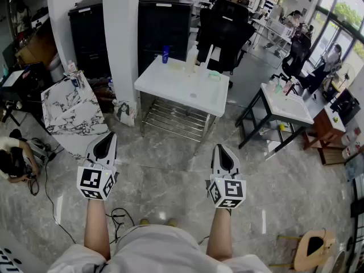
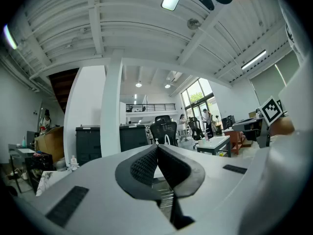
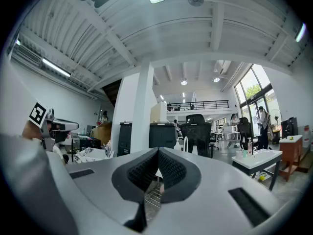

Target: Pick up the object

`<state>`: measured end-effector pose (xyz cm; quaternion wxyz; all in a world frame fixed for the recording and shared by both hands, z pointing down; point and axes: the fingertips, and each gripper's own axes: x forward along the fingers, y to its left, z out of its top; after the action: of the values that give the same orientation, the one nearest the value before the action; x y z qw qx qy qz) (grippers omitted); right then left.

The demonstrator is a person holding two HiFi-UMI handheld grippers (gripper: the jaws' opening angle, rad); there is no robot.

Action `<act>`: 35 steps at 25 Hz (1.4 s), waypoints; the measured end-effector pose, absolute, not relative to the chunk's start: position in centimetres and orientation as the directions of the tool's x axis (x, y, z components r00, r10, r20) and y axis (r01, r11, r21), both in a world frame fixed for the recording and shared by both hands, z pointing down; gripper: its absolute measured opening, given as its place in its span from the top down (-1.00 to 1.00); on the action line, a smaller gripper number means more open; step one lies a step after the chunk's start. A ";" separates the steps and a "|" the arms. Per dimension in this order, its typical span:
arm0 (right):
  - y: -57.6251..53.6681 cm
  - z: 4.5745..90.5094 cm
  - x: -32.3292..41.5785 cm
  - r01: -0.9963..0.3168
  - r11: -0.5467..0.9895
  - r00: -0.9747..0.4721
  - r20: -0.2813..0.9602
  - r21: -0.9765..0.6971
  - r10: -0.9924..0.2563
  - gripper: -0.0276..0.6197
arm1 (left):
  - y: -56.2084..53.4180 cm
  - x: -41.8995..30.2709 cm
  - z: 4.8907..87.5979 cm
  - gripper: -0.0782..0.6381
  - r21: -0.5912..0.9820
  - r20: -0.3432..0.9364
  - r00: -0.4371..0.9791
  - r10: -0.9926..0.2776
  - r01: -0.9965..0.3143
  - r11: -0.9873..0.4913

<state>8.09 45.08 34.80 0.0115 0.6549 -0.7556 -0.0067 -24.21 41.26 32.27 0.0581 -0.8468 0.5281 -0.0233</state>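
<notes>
Approach step, nothing grabbed: left tongs (image 1: 104, 148) and right tongs (image 1: 223, 159) hung closed and empty, well short of the white bench (image 1: 170, 87) carrying a blue bottle (image 1: 165, 54), the likely object; next probably needed walking closer and opening.

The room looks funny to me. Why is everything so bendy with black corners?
Left gripper view and right gripper view: wide-angle lenses curve the ceiling beams and leave black corners. Head view: milder bending; lights glint off the shiny floor.
</notes>
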 end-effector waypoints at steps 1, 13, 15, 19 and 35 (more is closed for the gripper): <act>45.1 34.9 8.0 -0.989 0.145 -0.145 0.011 0.025 -0.989 0.90 | 41.3 -24.1 32.3 0.73 -0.123 -0.022 0.442 -0.897 -0.891 -0.436; 45.8 35.2 7.2 -0.986 0.163 -0.163 0.017 0.019 -0.986 0.90 | 42.2 -23.3 32.6 0.73 -0.125 -0.015 0.457 -0.890 -0.884 -0.451; 46.0 35.2 7.2 -0.987 0.158 -0.158 0.011 0.023 -0.987 0.90 | 42.5 -23.3 32.6 0.73 -0.130 -0.017 0.458 -0.889 -0.882 -0.453; 46.1 34.8 6.9 -0.986 0.162 -0.162 -0.004 0.036 -0.987 0.90 | 42.7 -23.2 32.5 0.73 -0.142 -0.016 0.459 -0.888 -0.880 -0.453; 46.7 35.3 6.9 -0.986 0.162 -0.163 -0.001 0.036 -0.987 0.90 | 42.9 -22.8 33.1 0.49 -0.138 0.007 0.463 -0.886 -0.877 -0.460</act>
<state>6.86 46.72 35.26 0.0115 0.6470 -0.7623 -0.0140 -22.85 42.94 33.13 0.0576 -0.8535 0.5165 -0.0387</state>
